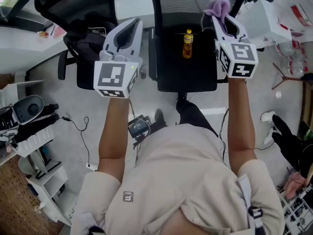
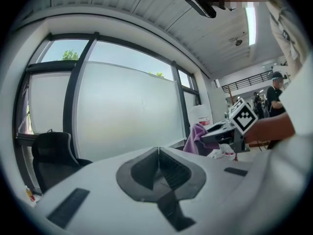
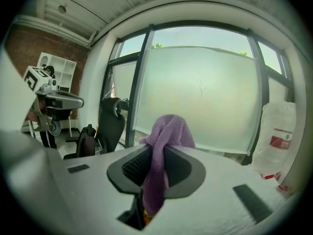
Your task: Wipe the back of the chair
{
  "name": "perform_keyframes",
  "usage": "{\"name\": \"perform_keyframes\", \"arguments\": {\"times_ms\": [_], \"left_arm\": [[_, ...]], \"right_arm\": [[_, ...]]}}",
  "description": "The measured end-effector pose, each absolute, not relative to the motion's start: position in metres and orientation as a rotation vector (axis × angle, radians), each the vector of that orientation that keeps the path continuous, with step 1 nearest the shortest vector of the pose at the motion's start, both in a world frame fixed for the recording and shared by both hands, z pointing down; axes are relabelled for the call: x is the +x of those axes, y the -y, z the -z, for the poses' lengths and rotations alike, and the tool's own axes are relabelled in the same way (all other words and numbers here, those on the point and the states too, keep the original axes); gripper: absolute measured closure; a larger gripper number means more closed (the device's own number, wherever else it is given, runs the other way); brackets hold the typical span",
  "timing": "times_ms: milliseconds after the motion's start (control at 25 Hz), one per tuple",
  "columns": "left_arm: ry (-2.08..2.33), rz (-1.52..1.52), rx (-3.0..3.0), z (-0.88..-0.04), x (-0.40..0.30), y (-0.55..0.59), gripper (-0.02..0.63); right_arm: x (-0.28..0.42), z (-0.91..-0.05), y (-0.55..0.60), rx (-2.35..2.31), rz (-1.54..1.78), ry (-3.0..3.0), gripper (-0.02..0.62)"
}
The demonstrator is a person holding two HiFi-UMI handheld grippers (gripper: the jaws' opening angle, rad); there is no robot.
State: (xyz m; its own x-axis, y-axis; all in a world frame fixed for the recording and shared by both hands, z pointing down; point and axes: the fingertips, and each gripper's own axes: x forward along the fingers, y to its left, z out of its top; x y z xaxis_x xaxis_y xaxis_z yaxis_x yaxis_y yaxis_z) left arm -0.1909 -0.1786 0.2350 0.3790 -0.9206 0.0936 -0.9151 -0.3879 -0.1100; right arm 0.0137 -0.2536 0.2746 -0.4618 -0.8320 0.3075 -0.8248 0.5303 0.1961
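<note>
Chair back [image 1: 178, 1] sits straight ahead at the top of the head view: a mesh panel, long axis side to side, behind the seat with a yellow bottle [image 1: 187, 43] on it. Right gripper [image 1: 222, 18] is clamped on the purple cloth [image 1: 218, 6], just beside the back's right edge, so it's the nearer one. Can't tell if it's touching. Left gripper [image 1: 133, 27] is pinched closed on nothing, off the chair's left side. Cloth likely needs to go left onto the mesh.
</note>
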Motion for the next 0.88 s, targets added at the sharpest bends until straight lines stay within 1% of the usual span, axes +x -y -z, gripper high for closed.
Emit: {"name": "perform_keyframes", "arguments": {"times_ms": [400, 680, 880], "left_arm": [[-1.583, 0.129, -2.538, -0.166, -0.188, 0.082, 0.595], [-1.543, 0.085, -2.536, -0.146, -0.198, 0.027, 0.595], [-1.518, 0.059, -2.549, -0.143, -0.203, 0.012, 0.595]], "right_arm": [[0.031, -0.196, 0.126, 1.421, 0.141, 2.446, 0.546], [0.033, -0.175, 0.055, 1.456, 0.171, 2.431, 0.546], [0.037, -0.169, 0.034, 1.493, 0.188, 2.406, 0.546]]}}
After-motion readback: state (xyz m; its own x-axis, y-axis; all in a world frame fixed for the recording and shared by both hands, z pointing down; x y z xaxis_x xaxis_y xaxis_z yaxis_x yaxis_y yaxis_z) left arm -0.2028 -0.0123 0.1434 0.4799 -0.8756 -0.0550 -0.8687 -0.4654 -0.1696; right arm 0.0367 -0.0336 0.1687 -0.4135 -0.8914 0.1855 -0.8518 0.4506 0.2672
